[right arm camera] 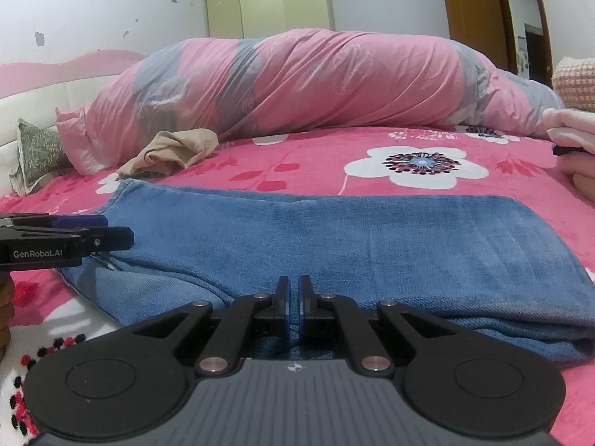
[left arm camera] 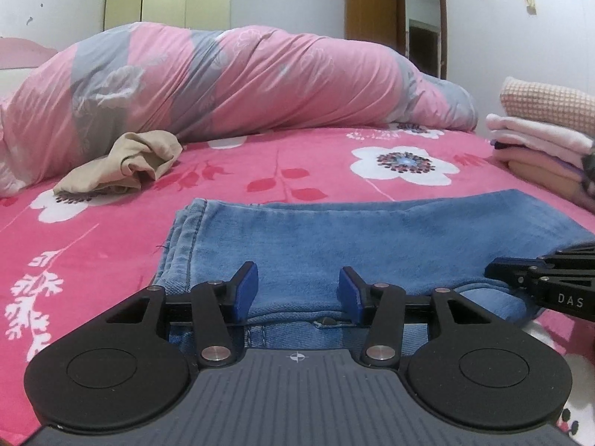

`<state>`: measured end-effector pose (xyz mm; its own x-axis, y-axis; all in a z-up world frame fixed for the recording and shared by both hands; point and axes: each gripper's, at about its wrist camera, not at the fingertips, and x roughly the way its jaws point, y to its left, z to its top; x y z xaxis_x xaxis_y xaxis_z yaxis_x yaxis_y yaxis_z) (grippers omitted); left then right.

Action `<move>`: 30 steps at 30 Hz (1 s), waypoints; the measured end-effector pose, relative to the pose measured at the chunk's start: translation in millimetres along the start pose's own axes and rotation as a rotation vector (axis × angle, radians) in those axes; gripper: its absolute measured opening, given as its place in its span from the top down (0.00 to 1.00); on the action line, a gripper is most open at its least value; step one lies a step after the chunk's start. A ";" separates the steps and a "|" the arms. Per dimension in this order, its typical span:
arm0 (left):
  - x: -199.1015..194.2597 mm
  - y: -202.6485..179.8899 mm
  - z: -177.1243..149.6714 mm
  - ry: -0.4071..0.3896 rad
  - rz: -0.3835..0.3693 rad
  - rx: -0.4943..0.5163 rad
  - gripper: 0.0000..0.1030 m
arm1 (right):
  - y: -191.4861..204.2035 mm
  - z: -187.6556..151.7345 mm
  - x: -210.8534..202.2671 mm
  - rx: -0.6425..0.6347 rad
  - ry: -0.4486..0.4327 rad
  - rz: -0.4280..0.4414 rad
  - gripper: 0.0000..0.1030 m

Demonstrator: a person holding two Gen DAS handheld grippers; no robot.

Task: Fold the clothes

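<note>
Folded blue jeans [left arm camera: 372, 238] lie flat on the pink flowered bedsheet [left arm camera: 93, 245]. My left gripper [left arm camera: 297, 286] hovers over their near left edge. Its blue pads stand open, with denim lying below them and nothing pinched. The right wrist view shows the same jeans [right arm camera: 353, 245], with the left gripper [right arm camera: 119, 232] at their left end. My right gripper [right arm camera: 293, 304] sits at the near edge of the jeans with its pads closed to a thin slit on the denim. In the left wrist view, the right gripper [left arm camera: 491, 271] rests on the jeans' near right corner.
A crumpled beige garment [left arm camera: 130, 163] lies beyond the jeans, against a rolled pink and grey duvet [left arm camera: 241, 78]. A stack of folded clothes [left arm camera: 539, 141] sits on the right of the bed. A green patterned pillow [right arm camera: 37, 152] is at the far left.
</note>
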<state>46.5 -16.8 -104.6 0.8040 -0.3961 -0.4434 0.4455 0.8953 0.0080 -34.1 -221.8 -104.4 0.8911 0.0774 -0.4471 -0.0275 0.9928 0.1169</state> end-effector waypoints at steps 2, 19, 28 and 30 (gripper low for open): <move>-0.2 -0.1 0.1 0.001 -0.001 0.001 0.53 | -1.0 -0.2 0.3 0.005 -0.002 0.003 0.97; 8.4 -3.5 29.5 0.196 0.077 -0.105 0.49 | -5.9 -3.9 -1.6 0.040 -0.017 0.025 0.97; 10.5 -17.5 32.9 0.231 0.136 -0.070 0.44 | -9.8 -4.5 -3.2 0.069 -0.022 0.047 0.96; 11.4 -18.4 33.5 0.235 0.141 -0.068 0.44 | -11.6 -4.6 -3.3 0.076 -0.022 0.053 0.96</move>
<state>60.6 -44.5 -79.8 0.7394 -0.2155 -0.6379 0.3015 0.9531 0.0276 -38.8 -233.2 -108.3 0.8993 0.1270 -0.4186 -0.0414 0.9773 0.2077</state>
